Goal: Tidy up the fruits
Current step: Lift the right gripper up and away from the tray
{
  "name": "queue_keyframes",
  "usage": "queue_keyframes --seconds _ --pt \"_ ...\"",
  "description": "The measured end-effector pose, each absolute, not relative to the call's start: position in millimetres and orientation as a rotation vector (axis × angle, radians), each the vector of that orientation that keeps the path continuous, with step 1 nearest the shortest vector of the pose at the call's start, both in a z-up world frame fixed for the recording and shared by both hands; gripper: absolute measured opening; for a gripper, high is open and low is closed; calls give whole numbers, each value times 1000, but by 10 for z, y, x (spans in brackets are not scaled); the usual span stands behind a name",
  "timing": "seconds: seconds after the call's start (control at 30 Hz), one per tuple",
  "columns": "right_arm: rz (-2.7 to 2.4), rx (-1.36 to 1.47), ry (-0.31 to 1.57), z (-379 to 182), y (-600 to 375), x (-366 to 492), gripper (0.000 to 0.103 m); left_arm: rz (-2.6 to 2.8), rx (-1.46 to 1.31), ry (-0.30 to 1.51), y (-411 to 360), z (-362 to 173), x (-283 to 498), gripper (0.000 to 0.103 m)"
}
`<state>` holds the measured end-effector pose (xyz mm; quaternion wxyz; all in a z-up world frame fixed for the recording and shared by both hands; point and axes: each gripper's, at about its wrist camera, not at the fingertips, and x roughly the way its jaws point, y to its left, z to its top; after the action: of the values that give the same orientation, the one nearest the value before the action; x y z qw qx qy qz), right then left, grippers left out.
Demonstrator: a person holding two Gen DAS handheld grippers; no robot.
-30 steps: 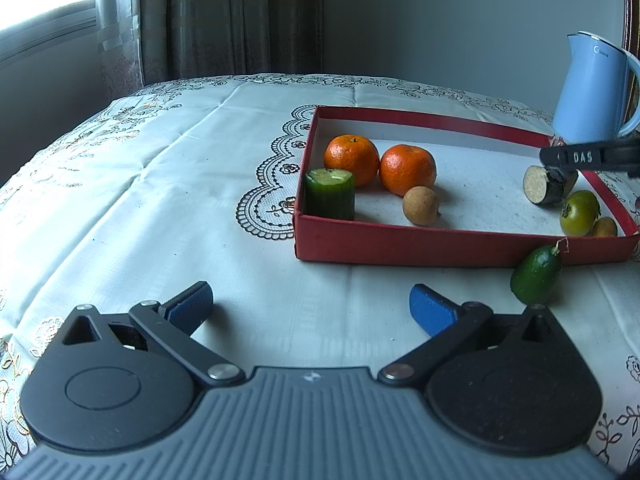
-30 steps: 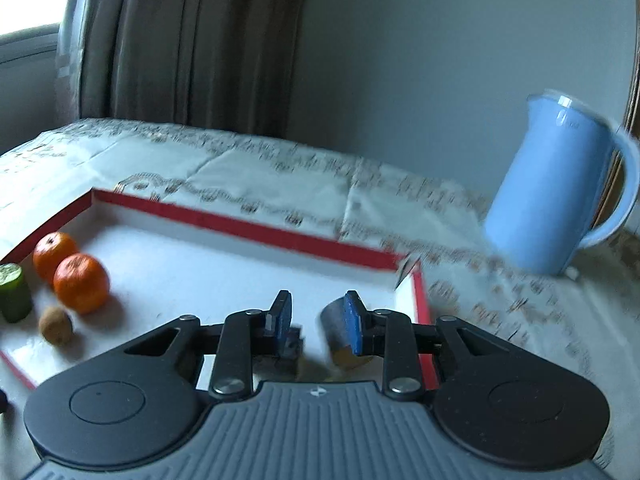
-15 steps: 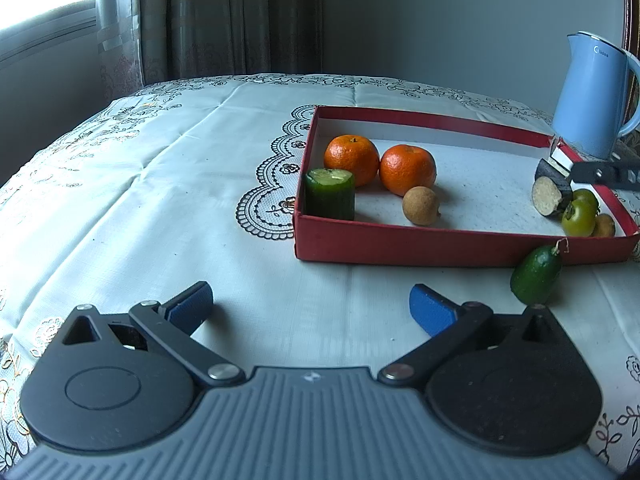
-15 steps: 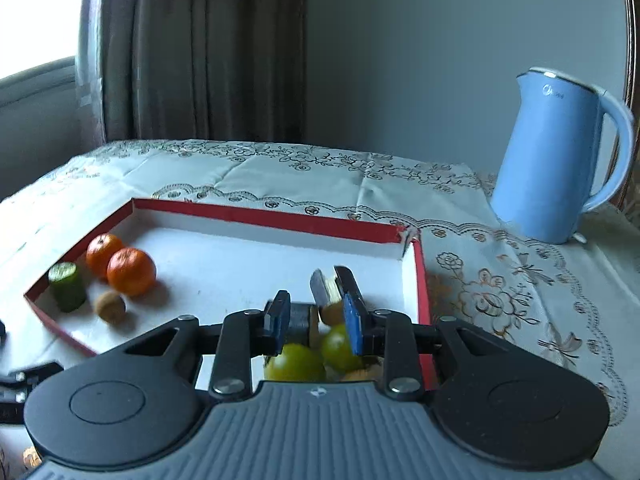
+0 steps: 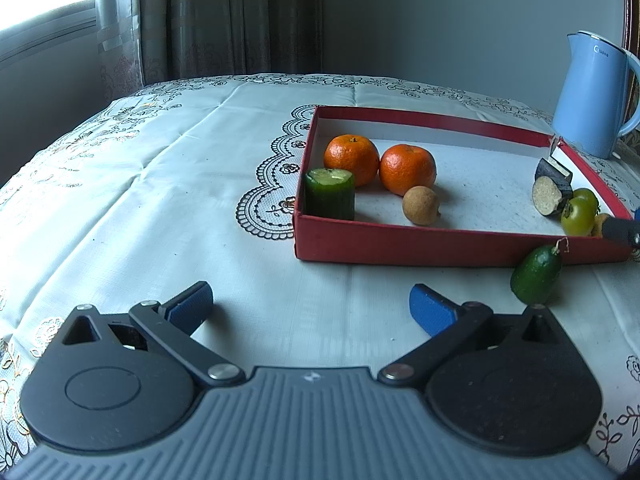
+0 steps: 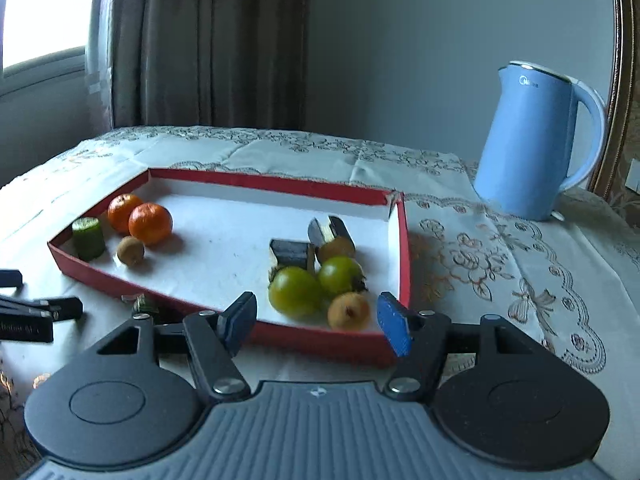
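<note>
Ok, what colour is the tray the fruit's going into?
The tray is red outside with a white inner floor; the right wrist view shows it best.

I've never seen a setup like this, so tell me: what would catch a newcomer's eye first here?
Probably the red tray on the lace tablecloth, with two oranges near its left end and green tomatoes at its right. Behind it, to the right, stands a pale blue kettle, and one small green fruit lies outside the tray's front wall.

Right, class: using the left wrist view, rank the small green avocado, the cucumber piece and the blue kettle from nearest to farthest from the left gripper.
1. Small green avocado, on the cloth outside the tray, right of the left gripper.
2. Cucumber piece, in the tray's near left corner.
3. Blue kettle, beyond the tray, far right.
</note>
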<state>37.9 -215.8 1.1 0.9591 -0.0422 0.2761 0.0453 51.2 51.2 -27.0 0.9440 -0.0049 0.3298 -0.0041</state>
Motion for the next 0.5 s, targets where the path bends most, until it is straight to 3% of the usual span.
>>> queue_keyframes --seconds 0.5 --pt "109 25 602 -192 -2355 214 66 -7 -7 673 507 -269 512 103"
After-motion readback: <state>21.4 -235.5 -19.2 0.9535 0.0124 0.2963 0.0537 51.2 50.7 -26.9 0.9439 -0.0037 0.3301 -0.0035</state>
